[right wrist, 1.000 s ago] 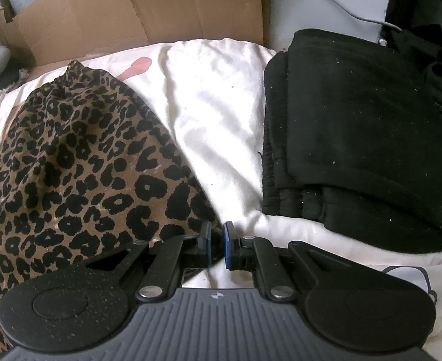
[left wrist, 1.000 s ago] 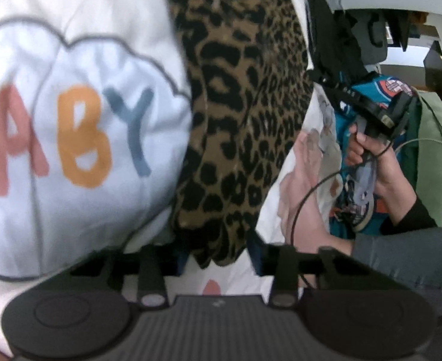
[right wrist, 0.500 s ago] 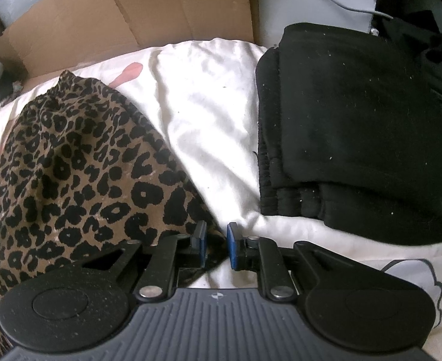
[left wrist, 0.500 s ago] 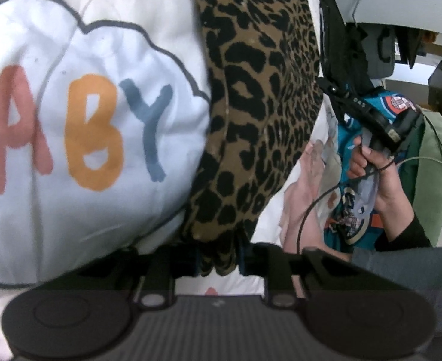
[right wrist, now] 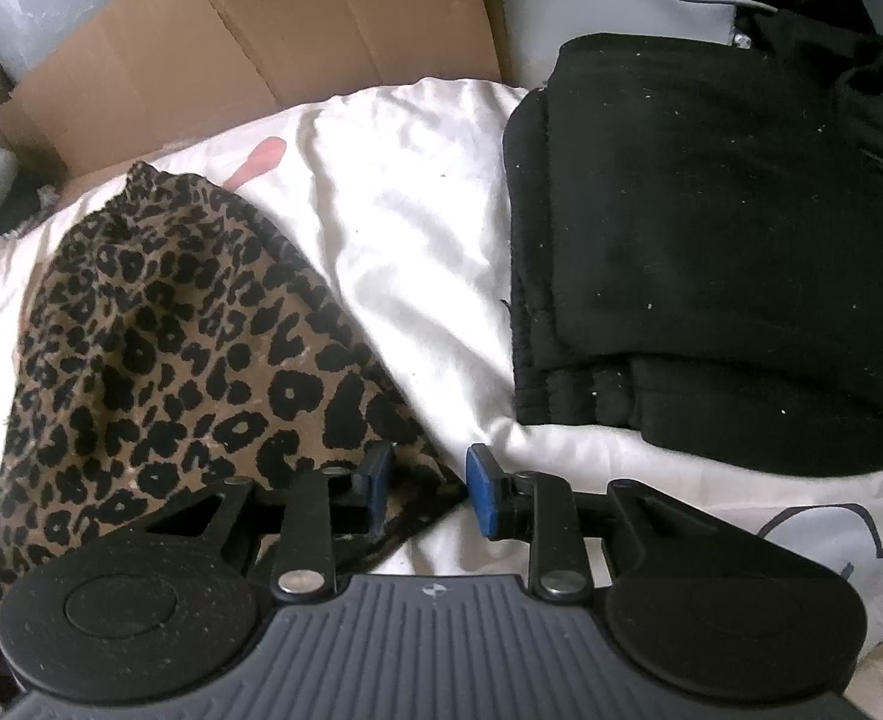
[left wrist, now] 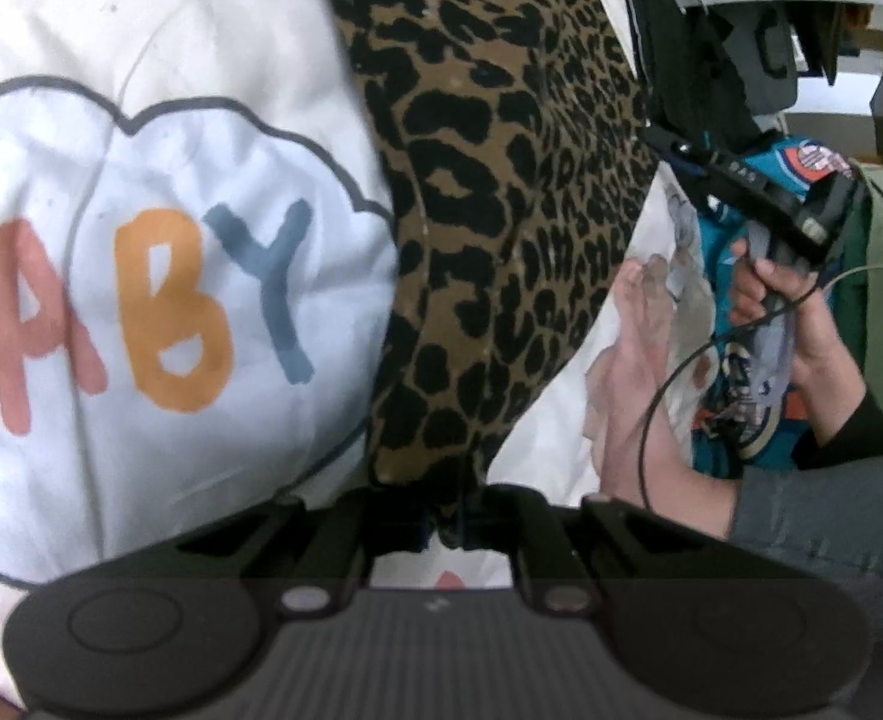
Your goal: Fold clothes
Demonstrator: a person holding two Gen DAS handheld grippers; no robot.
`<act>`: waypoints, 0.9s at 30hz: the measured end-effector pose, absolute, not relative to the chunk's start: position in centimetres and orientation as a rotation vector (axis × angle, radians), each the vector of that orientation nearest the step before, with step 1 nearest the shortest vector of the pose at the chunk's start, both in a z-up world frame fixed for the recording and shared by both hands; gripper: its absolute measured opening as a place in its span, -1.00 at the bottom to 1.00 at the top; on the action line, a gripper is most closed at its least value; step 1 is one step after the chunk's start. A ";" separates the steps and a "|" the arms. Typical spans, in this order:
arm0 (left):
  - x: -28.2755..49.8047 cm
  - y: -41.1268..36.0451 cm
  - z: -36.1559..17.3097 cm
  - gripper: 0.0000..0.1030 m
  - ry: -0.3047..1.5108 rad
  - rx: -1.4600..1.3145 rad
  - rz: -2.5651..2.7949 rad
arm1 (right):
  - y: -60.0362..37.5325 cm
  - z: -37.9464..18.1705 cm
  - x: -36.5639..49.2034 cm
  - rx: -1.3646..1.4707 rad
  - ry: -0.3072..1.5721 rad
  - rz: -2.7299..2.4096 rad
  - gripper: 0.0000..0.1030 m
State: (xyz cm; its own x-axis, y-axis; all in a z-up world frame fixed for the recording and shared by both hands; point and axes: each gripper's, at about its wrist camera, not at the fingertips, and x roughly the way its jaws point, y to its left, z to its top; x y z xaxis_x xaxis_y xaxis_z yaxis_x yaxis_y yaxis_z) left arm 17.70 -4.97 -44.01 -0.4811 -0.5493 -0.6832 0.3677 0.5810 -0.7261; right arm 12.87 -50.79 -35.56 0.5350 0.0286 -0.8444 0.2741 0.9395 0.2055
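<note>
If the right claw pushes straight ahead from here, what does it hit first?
Probably the white sheet just ahead of the open right claw; the leopard-print garment edge sits at its left finger, and the cardboard lies farther back.

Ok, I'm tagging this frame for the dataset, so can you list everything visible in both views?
leopard-print garment: one, brown and black, on the sheet, its corner clamped in the left gripper
black clothes: one folded stack, black, right of the garment
sheet: one, white, printed cloud with letters, under the clothes
cardboard: one flattened piece, brown, behind the sheet
left gripper: black, shut on the garment's corner
right gripper: black with blue pads, open, at the garment's near corner
right hand: one, gripping the right gripper's handle
</note>
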 end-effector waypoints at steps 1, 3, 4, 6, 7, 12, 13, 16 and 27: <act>17.7 -5.0 -44.0 -0.85 1.763 -0.143 -1.094 | -51.0 -35.4 12.9 0.348 0.995 -0.138 -0.33; 17.7 -5.0 -44.1 -0.85 1.761 -0.132 -1.095 | -51.5 -35.1 13.0 0.378 0.985 -0.115 -0.32; 17.7 -5.1 -44.1 -0.85 1.760 -0.129 -1.096 | -51.7 -35.0 13.1 0.392 0.980 -0.104 -0.31; 17.7 -5.2 -44.1 -0.85 1.760 -0.127 -1.095 | -52.1 -34.6 13.3 0.417 0.967 -0.081 -0.17; 17.6 -5.2 -44.2 -0.85 1.760 -0.127 -1.095 | -52.3 -34.4 13.4 0.429 0.961 -0.070 -0.11; 17.6 -5.2 -44.2 -0.85 1.758 -0.123 -1.095 | -52.4 -35.3 14.1 0.445 0.994 -0.043 0.00; 17.6 -5.3 -44.2 -0.85 1.757 -0.122 -1.095 | -52.4 -35.7 14.3 0.442 1.011 -0.043 0.00; 17.4 -5.3 -44.0 -0.85 1.756 -0.115 -1.098 | -52.3 -36.8 14.7 0.444 1.064 -0.047 0.00; 17.4 -5.2 -44.2 -0.84 1.757 -0.117 -1.098 | -52.3 -36.2 15.1 0.433 1.096 -0.003 -0.54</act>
